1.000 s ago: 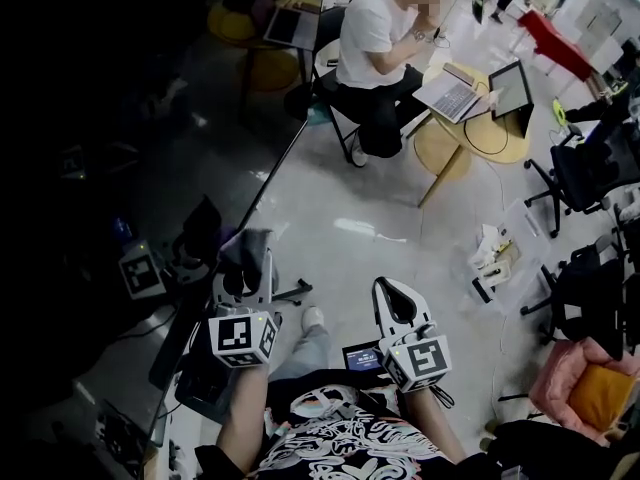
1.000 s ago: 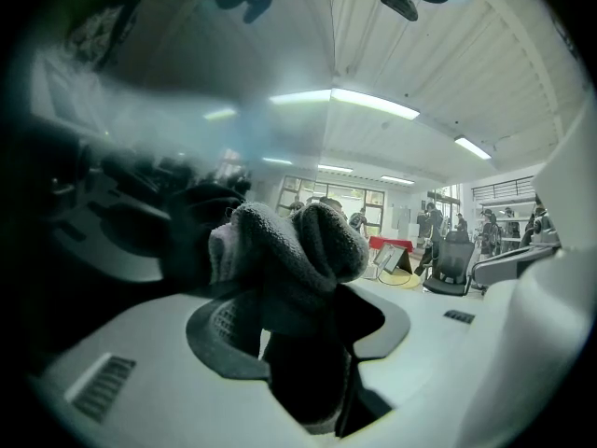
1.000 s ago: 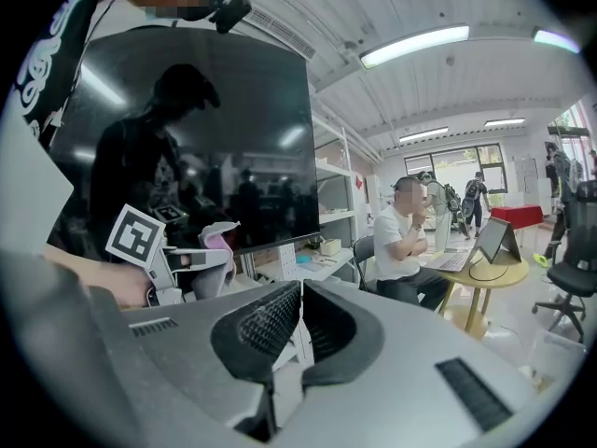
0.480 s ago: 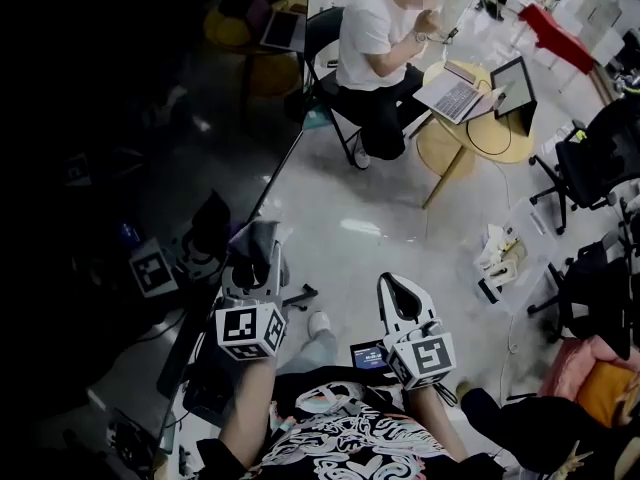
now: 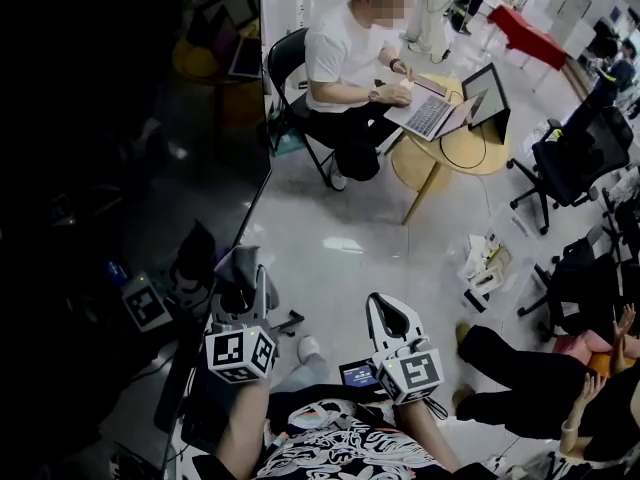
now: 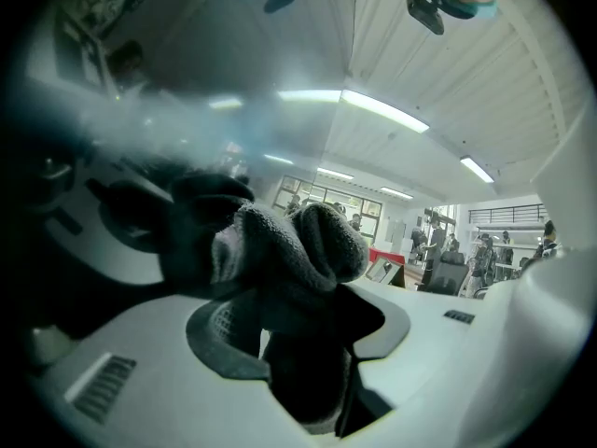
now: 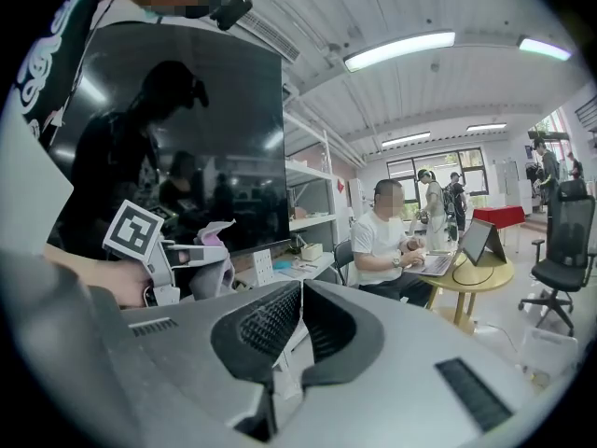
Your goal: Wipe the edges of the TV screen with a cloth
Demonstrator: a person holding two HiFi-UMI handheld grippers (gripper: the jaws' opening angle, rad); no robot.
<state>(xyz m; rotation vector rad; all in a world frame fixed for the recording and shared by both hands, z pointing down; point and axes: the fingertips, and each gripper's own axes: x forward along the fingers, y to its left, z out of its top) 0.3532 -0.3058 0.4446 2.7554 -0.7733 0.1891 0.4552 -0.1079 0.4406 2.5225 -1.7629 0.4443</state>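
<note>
Office room with pale floor, and a seated person (image 5: 345, 63) typing on a laptop (image 5: 425, 116). The left gripper (image 5: 248, 278) is clamping a bunched grey fleecy cloth (image 6: 289, 250), its wad poking past the jaws, probably as a soft rubbing pad, near the glossy dark TV screen (image 5: 120, 118) edge. The right gripper (image 5: 390, 308) is idling closed on nothing, ribbed pads touching.

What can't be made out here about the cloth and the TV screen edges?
- Contact: whether the cloth touches the TV screen. The head view is too dark there, and in the left gripper view the bunched cloth fills the jaws and the screen is a blur.
- Lower edge: in the right gripper view, partly covered by the left gripper and the hand holding it.
- Dust or smears: reflections mask the screen in every view.
</note>
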